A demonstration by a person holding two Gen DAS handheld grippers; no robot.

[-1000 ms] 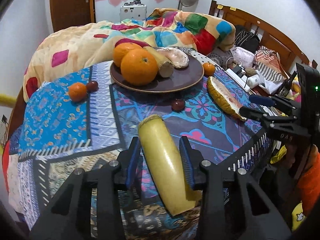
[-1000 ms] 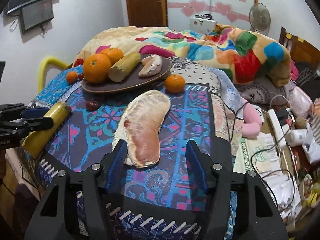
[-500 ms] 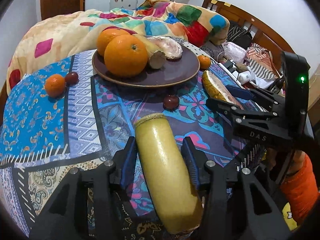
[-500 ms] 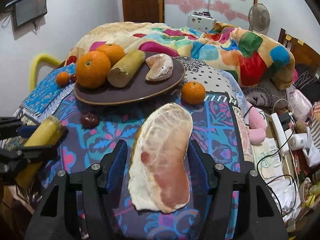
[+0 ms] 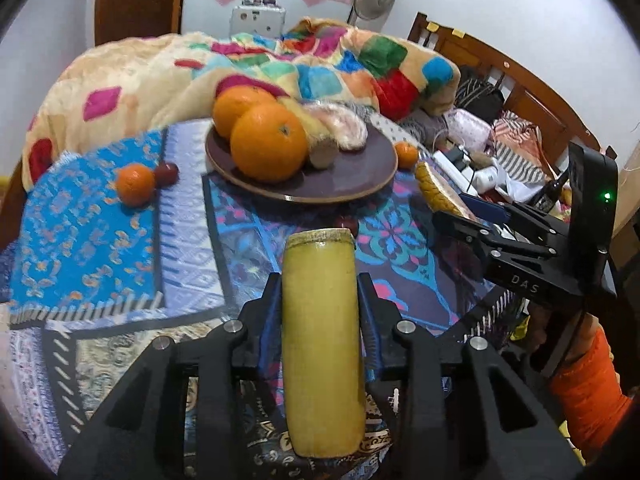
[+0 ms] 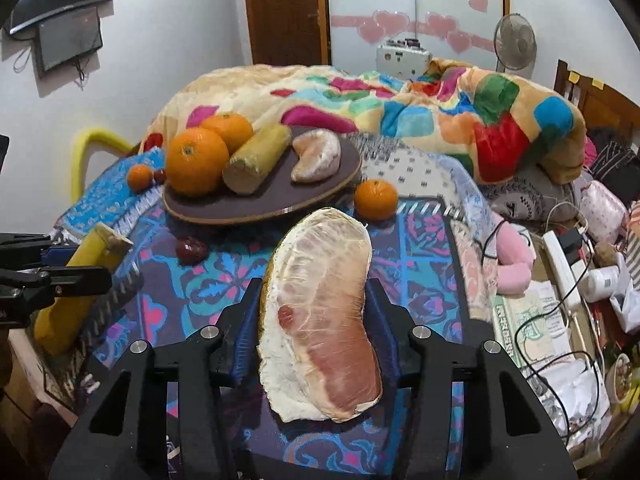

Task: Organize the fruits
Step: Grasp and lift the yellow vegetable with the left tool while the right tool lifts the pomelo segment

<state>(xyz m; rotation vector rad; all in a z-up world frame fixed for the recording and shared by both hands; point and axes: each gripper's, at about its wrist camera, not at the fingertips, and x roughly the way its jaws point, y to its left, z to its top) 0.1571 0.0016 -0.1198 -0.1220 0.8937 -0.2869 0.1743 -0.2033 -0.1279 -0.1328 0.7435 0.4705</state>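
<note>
The left hand-held gripper (image 5: 320,312) is closed on a yellow cane piece (image 5: 322,344), which runs lengthwise between its fingers above the patterned cloth (image 5: 80,236). The right hand-held gripper (image 6: 316,312) is clamped on a peeled pomelo wedge (image 6: 320,320), also raised over the cloth. Ahead of both sits a brown plate (image 5: 352,176) carrying two oranges (image 5: 268,142), another cane piece (image 6: 256,160) and a second wedge (image 6: 316,156). A mandarin (image 6: 375,199) lies just beside the plate, and a red fruit (image 6: 190,249) in front of it. The right gripper's body, seen from the left view, reads "DAS" (image 5: 524,285).
</note>
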